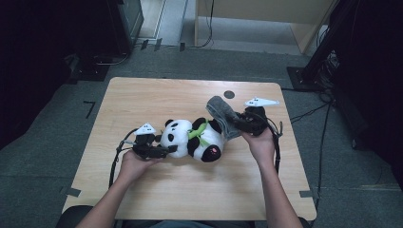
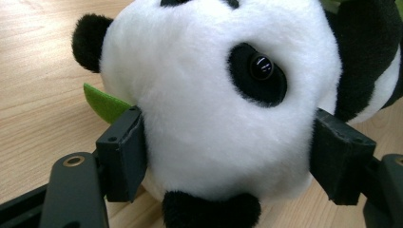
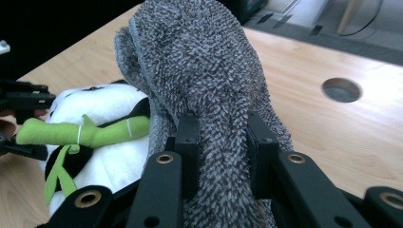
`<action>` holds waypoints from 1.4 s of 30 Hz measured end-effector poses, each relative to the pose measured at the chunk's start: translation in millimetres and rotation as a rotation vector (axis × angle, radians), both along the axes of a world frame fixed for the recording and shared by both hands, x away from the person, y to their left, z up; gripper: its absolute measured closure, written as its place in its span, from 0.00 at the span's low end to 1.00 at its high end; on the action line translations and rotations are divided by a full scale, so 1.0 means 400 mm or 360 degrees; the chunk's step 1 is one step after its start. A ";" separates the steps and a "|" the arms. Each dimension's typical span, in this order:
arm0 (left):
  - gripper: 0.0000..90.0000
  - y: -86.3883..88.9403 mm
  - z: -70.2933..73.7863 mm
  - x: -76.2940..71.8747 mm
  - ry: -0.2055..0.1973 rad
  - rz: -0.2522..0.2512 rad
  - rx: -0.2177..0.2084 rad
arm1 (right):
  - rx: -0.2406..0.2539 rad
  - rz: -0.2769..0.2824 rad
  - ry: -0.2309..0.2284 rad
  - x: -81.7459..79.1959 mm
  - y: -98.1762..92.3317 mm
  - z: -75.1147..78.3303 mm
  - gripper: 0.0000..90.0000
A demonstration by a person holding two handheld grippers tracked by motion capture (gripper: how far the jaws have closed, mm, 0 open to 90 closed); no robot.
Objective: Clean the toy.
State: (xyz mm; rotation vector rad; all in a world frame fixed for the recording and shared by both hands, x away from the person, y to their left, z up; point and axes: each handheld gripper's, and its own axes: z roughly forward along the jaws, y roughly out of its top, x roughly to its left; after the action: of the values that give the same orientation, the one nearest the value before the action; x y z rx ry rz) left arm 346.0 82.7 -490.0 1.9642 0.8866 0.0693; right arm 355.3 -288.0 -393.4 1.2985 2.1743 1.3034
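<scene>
A black-and-white panda plush point(image 1: 192, 140) lies on its side in the middle of the wooden table point(image 1: 142, 99), with a green felt bamboo sprig point(image 3: 81, 133) on its chest. My left gripper point(image 1: 168, 151) comes in from the left, and its two pads press into the white fur on either side of the panda's head point(image 2: 214, 109). At the panda's right end, my right gripper point(image 1: 236, 124) is shut on a grey fuzzy cloth point(image 1: 221, 111). The cloth point(image 3: 204, 61) stands up out of the jaws and leans against the plush body point(image 3: 109, 109).
A round hole point(image 1: 229, 94) is cut in the table near its far edge, behind the right gripper. Cables trail off both grippers to the table's sides. Dark equipment stands on the carpet at the far left and far right.
</scene>
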 end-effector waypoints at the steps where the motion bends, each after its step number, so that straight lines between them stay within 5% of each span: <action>1: 0.26 0.000 0.000 0.000 -0.0004 -0.0006 0.0007 | -0.0007 0.0014 0.0014 0.003 0.007 -0.006 0.81; 4: 0.26 0.000 0.000 0.000 -0.0002 -0.0005 0.0007 | -0.0066 0.0047 0.0064 0.014 0.028 -0.030 0.80; 14: 0.12 -0.009 -0.007 0.011 0.0035 -0.0011 -0.0026 | 0.0003 0.0037 0.0116 0.022 0.013 -0.059 0.81; 17: 0.05 -0.017 -0.010 0.015 0.0035 -0.0031 -0.0005 | -0.0011 0.0049 0.0117 0.022 0.020 -0.064 0.81; 19: 0.00 -0.030 -0.020 0.012 -0.0005 -0.0060 0.0088 | -0.0012 0.0060 0.0119 0.023 0.022 -0.065 0.82; 28: 0.14 -0.022 -0.022 0.004 -0.0024 0.0010 0.0069 | 0.0003 0.0051 0.0158 0.027 0.000 -0.071 0.81; 39: 0.16 -0.022 -0.021 0.000 -0.0035 0.0020 0.0067 | -0.0112 -0.0045 0.0234 0.031 -0.048 -0.084 0.82; 42: 0.16 -0.023 -0.020 -0.002 -0.0044 0.0022 0.0075 | -0.0106 -0.0098 0.0200 0.025 -0.072 -0.072 0.82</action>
State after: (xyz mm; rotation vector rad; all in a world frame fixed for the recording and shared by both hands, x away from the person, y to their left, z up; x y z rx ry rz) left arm 345.3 73.6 -498.2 1.9961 0.8879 0.1263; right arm 365.2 -316.7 -422.0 1.4448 2.2213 1.1453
